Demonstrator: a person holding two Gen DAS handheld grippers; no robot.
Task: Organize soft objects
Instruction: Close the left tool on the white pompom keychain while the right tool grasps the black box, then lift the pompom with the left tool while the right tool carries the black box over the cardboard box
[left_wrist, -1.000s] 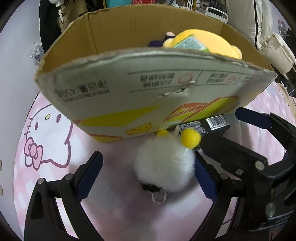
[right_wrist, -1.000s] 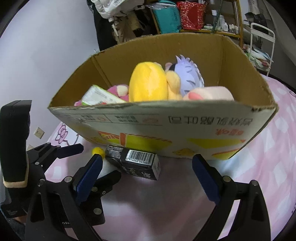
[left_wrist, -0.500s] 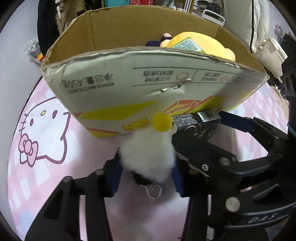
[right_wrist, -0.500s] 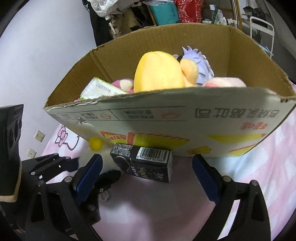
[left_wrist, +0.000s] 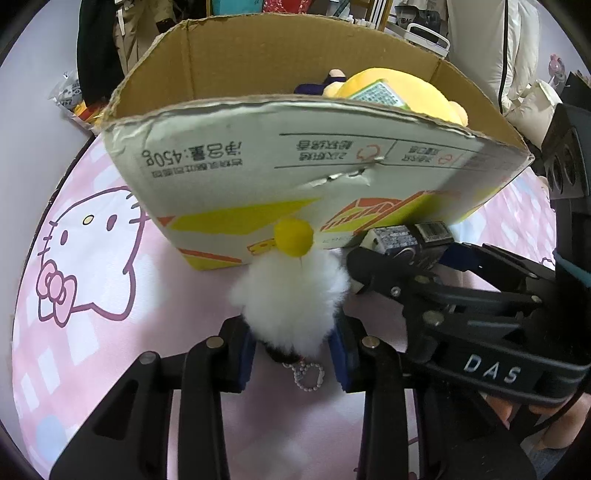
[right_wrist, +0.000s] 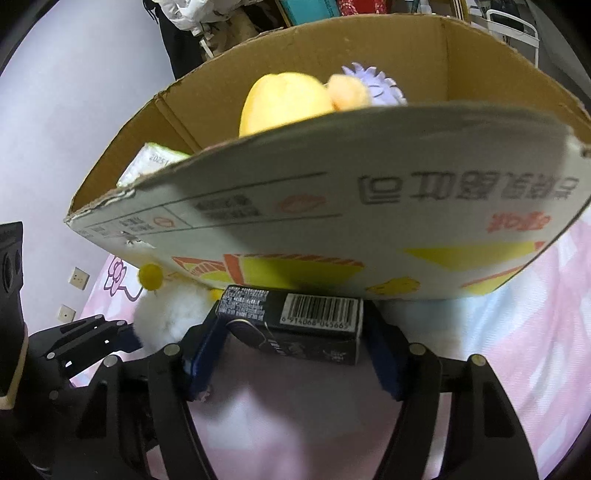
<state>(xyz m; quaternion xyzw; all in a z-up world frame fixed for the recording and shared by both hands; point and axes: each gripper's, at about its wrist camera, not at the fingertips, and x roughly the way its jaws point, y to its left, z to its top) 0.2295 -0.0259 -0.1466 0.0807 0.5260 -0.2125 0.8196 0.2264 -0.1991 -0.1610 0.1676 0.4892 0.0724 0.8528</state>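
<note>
Left fingers clamped on pompom, right fingers closing around half-hidden black box.

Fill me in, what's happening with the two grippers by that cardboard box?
A person is working both handheld grippers in front of the cardboard box, which already holds plush toys. The left gripper is shut on a white fluffy pom-pom keychain on the pink mat. The right gripper is closing around a black barcoded carton lying against the box's front wall; its pads look at the carton's ends, but contact is unclear.
</note>
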